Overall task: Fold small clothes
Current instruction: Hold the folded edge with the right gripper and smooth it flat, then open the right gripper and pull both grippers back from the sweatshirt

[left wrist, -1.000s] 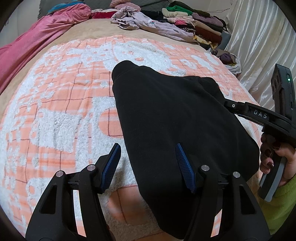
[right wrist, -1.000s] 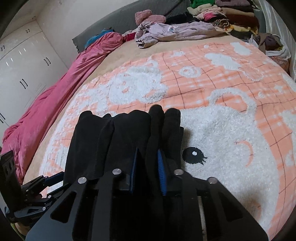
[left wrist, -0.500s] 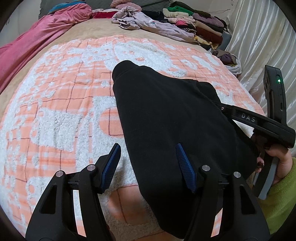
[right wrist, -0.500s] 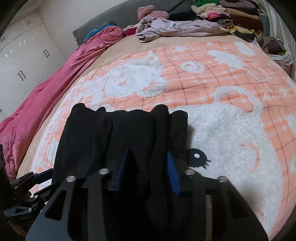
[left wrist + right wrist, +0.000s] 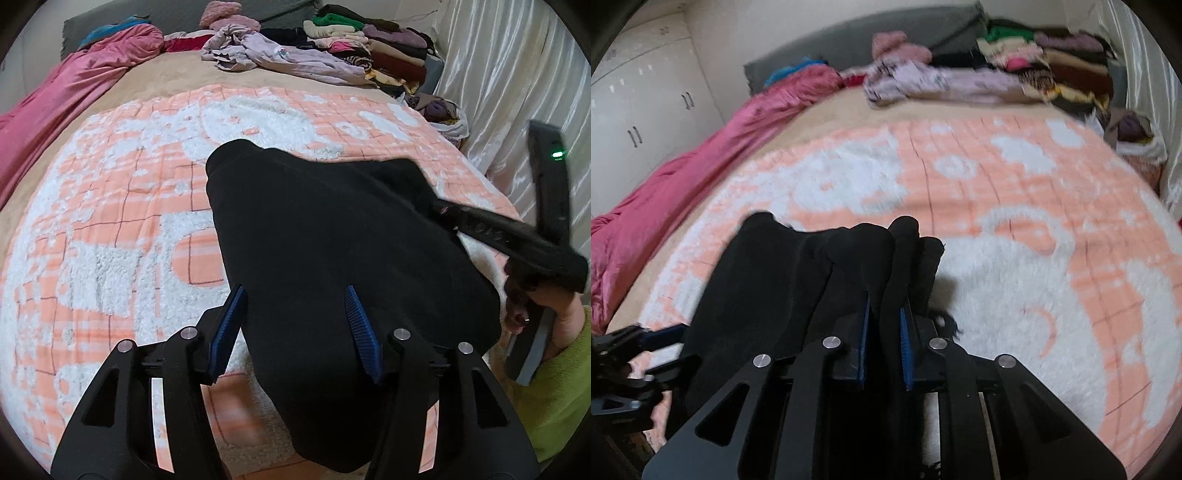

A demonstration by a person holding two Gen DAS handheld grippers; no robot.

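On the far left a pink blanket (image 5: 70, 92) lies bunched along the edge of the bed. Next to it, a fuzzy orange and white blanket (image 5: 110, 221) covers most of the bed. The left gripper (image 5: 293, 325) hangs low over it with its blue pads wide apart. It holds nothing. The near end of the black garment (image 5: 332, 236) lies between the pads, but they do not touch it. The garment lies in the middle of the orange blanket. To the right, the right gripper (image 5: 884, 325) has its pads nearly closed and pinches a fold of the black cloth. In the left camera, the right hand (image 5: 546, 306) grips its handle beside a green sleeve (image 5: 554, 387). A pile of clothes (image 5: 351, 48) sits at the far end of the bed. Shiny white curtains (image 5: 509, 74) hang on the right.
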